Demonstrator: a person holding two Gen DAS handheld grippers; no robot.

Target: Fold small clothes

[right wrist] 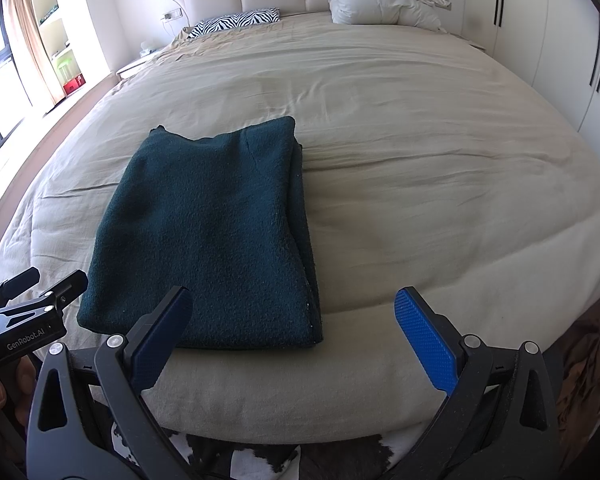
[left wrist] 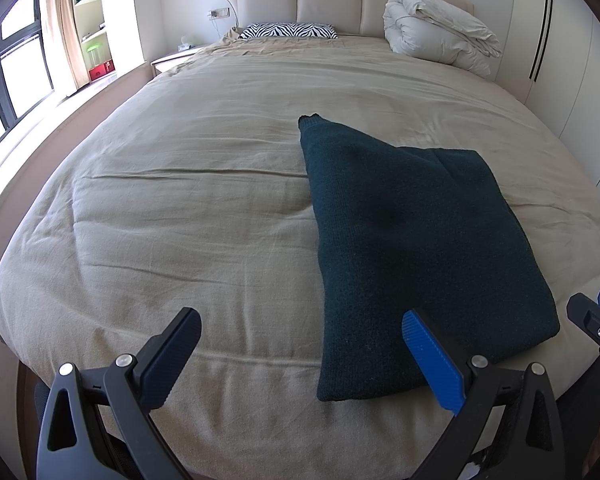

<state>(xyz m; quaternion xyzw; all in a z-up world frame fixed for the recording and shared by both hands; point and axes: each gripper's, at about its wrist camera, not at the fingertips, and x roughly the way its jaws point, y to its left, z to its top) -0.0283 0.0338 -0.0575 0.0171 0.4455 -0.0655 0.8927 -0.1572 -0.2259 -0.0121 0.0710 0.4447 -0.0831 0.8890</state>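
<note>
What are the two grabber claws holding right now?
Nothing. The left gripper and the right gripper are both open and empty, and the folded dark green knitted garment lies on the beige bed cover.

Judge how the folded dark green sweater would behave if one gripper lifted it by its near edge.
The dark green sweater would probably sag and unfold: it is a soft knit, stacked in loose layers along its right side. It likely grips rather than slips, given the fuzzy surface. Pushed, it would probably bunch on the wrinkled bedcover.
</note>
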